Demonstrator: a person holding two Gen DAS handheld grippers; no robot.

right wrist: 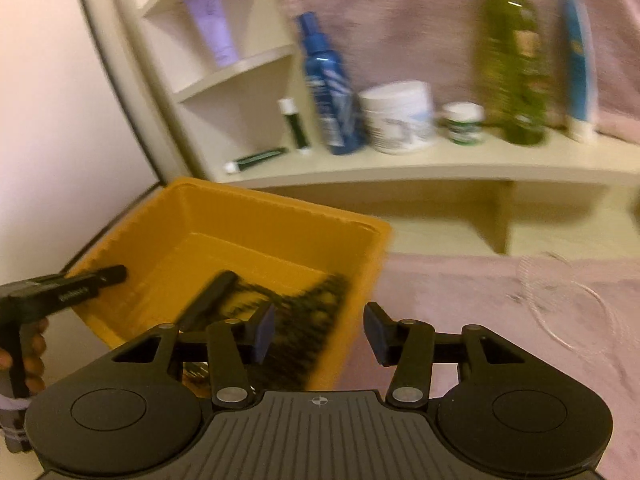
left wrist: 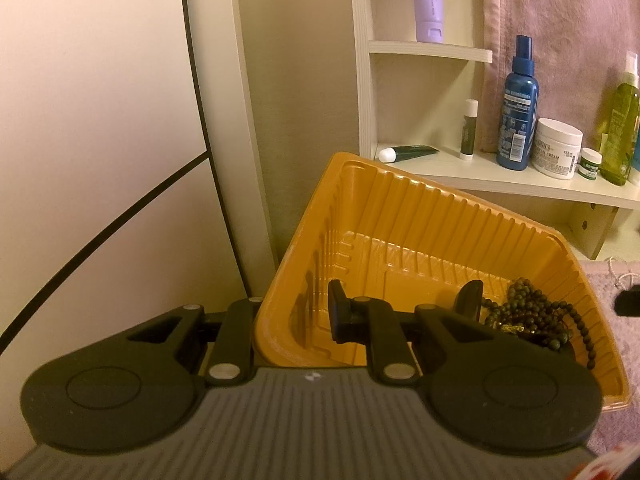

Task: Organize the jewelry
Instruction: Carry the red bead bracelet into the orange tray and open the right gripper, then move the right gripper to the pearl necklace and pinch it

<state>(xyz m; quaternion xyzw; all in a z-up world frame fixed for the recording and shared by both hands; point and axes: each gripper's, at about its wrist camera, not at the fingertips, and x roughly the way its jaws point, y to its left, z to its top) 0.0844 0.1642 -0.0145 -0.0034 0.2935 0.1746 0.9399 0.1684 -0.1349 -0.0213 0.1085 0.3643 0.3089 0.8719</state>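
1. Left wrist view: your left claw (left wrist: 296,312) is clamped on the near left wall of the orange tray (left wrist: 400,208), one finger inside the tray at frame centre, the other outside the rim to its left.
2. Dark beaded jewelry (left wrist: 532,316) lies heaped in the tray's lower right corner, well to the right of the left claw's grip and not touching it.
3. Part of the strand trails along the tray's right wall toward the lower right of the frame.
4. Right wrist view: your right claw (right wrist: 320,330) stands apart with nothing between its pads, low in the frame centre.
5. The gap between its fingers sits over the tray's near right corner (right wrist: 360,264) and the pink cloth (right wrist: 480,300) on the table.
6. The beaded jewelry (right wrist: 304,320) appears here as a motion-blurred dark mass inside the tray, just left of and behind the right claw's left finger (right wrist: 264,332); whether it touches that finger you cannot tell.
7. At the left edge of this view the left claw (right wrist: 96,280) holds the tray's rim, with a hand (right wrist: 28,356) on its handle below.
8. A pale looped strand (right wrist: 572,296) lies on the cloth at right, well apart from both claws; blur hides what it is.
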